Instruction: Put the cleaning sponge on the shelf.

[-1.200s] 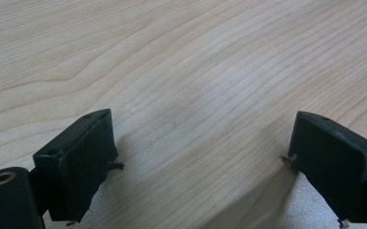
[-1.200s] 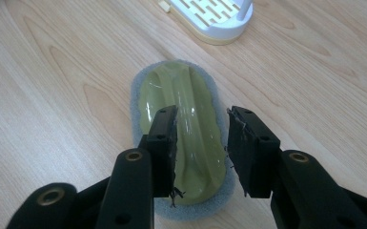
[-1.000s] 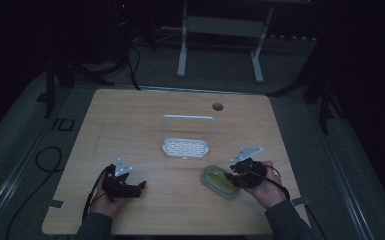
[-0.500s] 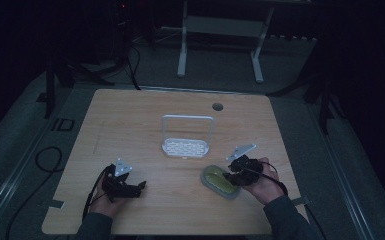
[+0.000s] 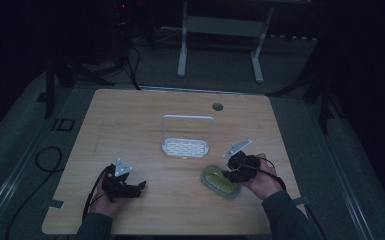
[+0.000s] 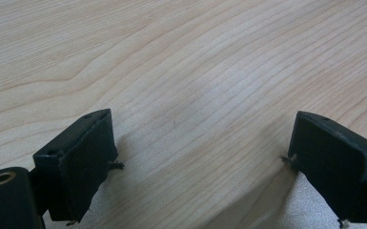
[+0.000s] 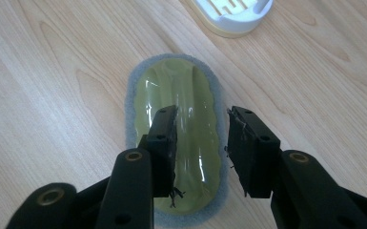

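- Surface [image 7: 52, 71]: pale wood with visible grain, smooth and matt.
- Scrubbing pad [image 7: 183, 133]: glossy yellow-green plastic top catching highlights, bordered by a rough grey fibrous rim.
- White rack [image 5: 186, 147]: smooth plastic look, slotted base.
- Right tool [image 7: 201, 138]: matt black jaws, frayed threads at the pad edges.
- Left tool [image 6: 200, 157]: matt black, likewise frayed.

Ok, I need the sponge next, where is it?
The sponge lies on the table's near right, just in front of the white rack, under the right gripper.
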The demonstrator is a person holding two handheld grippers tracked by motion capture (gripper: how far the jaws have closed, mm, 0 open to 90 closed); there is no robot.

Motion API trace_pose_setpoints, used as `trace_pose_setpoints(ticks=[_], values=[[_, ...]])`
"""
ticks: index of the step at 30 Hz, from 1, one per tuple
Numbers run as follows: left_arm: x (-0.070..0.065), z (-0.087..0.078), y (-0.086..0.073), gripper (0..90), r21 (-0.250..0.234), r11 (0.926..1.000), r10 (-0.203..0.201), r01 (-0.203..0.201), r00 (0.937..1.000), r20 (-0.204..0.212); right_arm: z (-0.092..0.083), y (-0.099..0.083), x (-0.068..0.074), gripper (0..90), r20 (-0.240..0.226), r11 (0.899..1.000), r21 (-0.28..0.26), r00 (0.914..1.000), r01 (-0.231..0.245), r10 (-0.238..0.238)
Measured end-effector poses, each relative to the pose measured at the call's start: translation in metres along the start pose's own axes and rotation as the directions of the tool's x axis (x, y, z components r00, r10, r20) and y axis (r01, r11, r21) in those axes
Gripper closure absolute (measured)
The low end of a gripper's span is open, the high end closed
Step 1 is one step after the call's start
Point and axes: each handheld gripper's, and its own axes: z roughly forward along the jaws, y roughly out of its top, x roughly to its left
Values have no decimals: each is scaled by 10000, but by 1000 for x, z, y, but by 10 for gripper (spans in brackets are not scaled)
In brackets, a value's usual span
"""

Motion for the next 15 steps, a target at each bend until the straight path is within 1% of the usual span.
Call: trace_pose_setpoints(ticks=[8, 14, 15], values=[[0, 0, 0, 87, 1, 10000, 8, -8, 10000, -2, 4, 5, 0, 618, -97, 9997, 196, 9998, 173, -171], [0, 0, 0, 87, 5, 10000, 23, -23, 10000, -7, 6, 7, -1, 614, -207, 9989, 421, 9996, 212, -204], [0, 0, 0, 87, 0, 10000, 18, -18, 10000, -8, 7, 8, -1, 611, -268, 9984, 500, 9993, 279, -266]])
